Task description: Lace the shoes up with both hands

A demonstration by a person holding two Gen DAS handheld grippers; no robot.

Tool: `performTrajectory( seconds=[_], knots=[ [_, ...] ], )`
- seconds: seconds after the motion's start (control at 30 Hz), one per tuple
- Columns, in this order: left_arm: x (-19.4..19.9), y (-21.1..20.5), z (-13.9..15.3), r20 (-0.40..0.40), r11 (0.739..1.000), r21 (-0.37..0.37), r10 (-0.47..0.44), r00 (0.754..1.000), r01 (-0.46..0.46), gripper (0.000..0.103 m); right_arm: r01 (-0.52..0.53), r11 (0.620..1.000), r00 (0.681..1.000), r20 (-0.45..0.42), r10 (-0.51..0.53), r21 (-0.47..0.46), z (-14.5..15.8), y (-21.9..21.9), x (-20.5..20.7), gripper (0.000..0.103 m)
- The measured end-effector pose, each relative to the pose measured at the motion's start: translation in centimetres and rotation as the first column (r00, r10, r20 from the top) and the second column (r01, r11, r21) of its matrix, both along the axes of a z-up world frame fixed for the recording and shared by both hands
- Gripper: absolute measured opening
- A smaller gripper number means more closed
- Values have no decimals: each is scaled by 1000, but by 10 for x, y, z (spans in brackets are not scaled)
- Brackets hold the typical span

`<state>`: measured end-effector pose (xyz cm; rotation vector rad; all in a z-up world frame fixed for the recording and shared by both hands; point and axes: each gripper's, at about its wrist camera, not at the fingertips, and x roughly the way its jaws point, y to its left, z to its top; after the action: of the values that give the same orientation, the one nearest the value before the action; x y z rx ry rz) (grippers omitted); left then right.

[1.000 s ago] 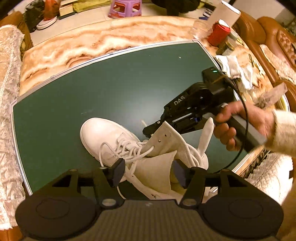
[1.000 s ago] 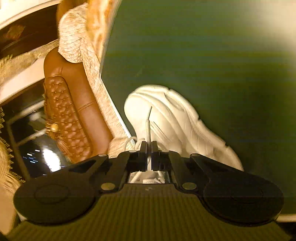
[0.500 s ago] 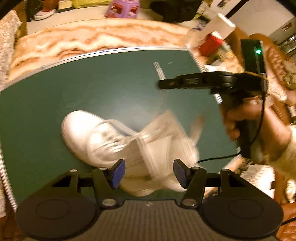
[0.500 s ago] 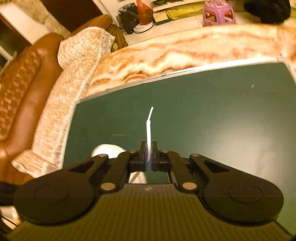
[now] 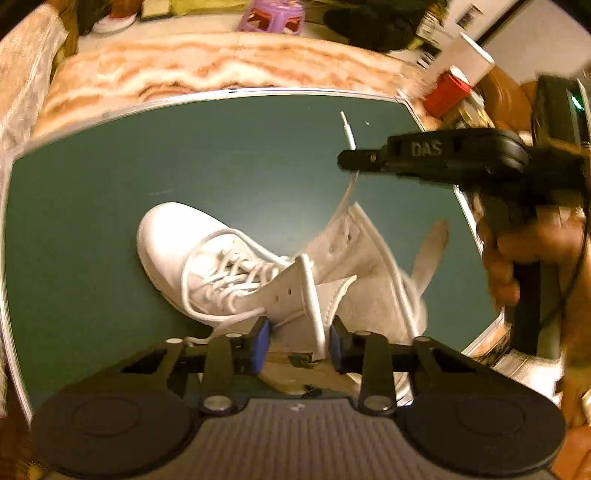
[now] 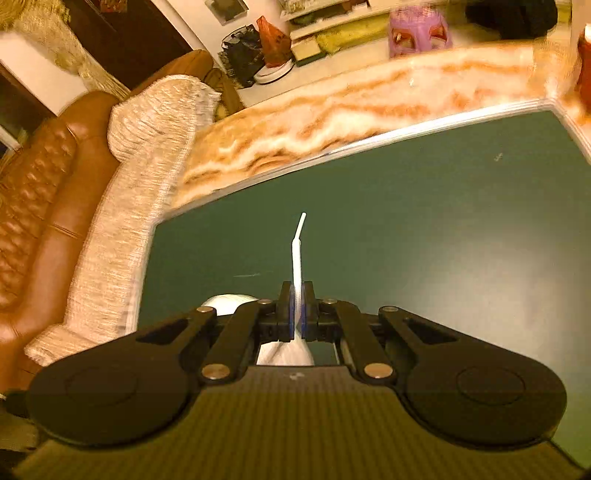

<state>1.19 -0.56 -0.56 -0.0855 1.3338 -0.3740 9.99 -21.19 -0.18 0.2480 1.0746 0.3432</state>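
Note:
A white high-top shoe [image 5: 173,240] lies on the green mat [image 5: 92,177], toe to the far left, collar toward me. My left gripper [image 5: 297,336] hangs just over the collar. Its jaws are closing, with the shoe's left eyelet flap [image 5: 288,291] between the blue pads [image 5: 261,343]; no firm press shows. My right gripper [image 5: 349,162], held in a person's hand [image 5: 517,251], is up above the shoe and shut on the white lace [image 5: 349,136]. The lace runs taut from the right flap. In the right wrist view the lace end [image 6: 297,251] sticks out past the shut right gripper [image 6: 296,306].
The mat lies on a marble-patterned table [image 5: 184,62]. A red can [image 5: 445,90] and clutter stand at the far right corner. A brown sofa [image 6: 37,184] with a knitted cover [image 6: 140,177] borders the left side. A purple stool [image 5: 273,18] stands on the floor beyond.
The right gripper rose from the shoe with the lace and levelled out, drawing the lace taut. The left gripper sank toward the collar and its jaws narrowed around the flap.

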Motion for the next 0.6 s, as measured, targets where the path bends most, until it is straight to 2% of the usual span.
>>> performTrajectory(
  seconds=[0.17, 0.27, 0.33, 0.47, 0.57, 0.6],
  knots=[
    [-3, 3, 6, -6, 996, 58, -63, 998, 64, 25, 74, 979, 991, 126, -50, -192, 5, -48, 29, 4],
    [-5, -3, 8, 3, 991, 95, -94, 996, 94, 25, 141, 944, 979, 187, -87, -297, 14, -95, 54, 4],
    [-4, -2, 8, -8, 992, 93, -84, 996, 85, 23, 158, 920, 975, 207, -87, -358, 20, -123, 69, 4],
    [-3, -12, 10, 17, 987, 128, -101, 995, 98, 22, 105, 903, 977, 213, -15, -417, 27, -136, 82, 4],
    [-1, -10, 10, 6, 994, 106, -43, 999, 42, 25, 31, 922, 975, 216, 58, -385, 30, -120, 87, 4],
    [0, -7, 11, -2, 996, 88, -10, 1000, 10, 31, 2, 935, 974, 214, 79, -356, 30, -113, 90, 4]
  ],
)
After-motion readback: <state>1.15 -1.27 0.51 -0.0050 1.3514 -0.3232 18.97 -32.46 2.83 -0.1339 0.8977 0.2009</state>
